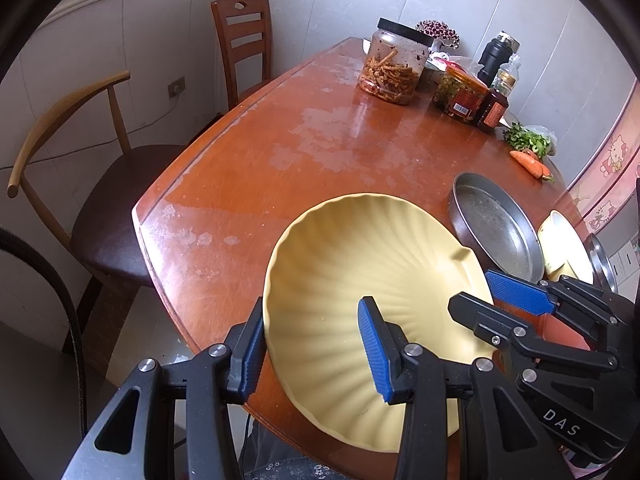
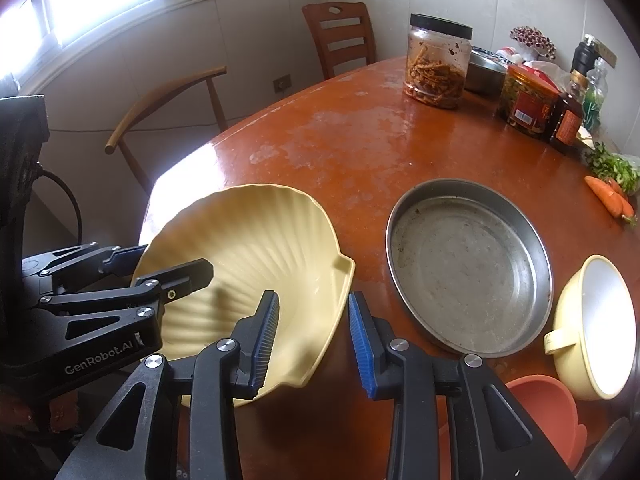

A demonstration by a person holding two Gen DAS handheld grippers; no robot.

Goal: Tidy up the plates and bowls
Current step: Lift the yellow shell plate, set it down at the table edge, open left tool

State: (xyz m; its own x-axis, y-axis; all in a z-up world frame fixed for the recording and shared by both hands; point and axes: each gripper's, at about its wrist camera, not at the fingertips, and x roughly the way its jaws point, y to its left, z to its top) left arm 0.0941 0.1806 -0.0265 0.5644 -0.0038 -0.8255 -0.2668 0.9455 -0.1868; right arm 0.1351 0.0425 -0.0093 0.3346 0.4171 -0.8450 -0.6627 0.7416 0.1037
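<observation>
A yellow shell-shaped plate (image 1: 344,280) is tilted above the near edge of the wooden table (image 1: 280,128). My left gripper (image 1: 308,344) straddles its left rim, jaws wide apart, one finger outside and one inside. My right gripper (image 2: 314,336) straddles its right rim (image 2: 332,300), jaws also apart; it shows in the left wrist view (image 1: 492,292). The plate also shows in the right wrist view (image 2: 256,248). A round metal pan (image 2: 468,268), a cream bowl (image 2: 596,328) and an orange dish (image 2: 548,404) lie to the right.
At the table's far end stand a large jar of pickles (image 2: 438,64), a red-labelled jar (image 2: 528,100), bottles (image 2: 568,120) and a metal bowl (image 2: 484,70). Greens and carrots (image 2: 608,196) lie at the right edge. Two chairs (image 1: 100,184) stand on the left.
</observation>
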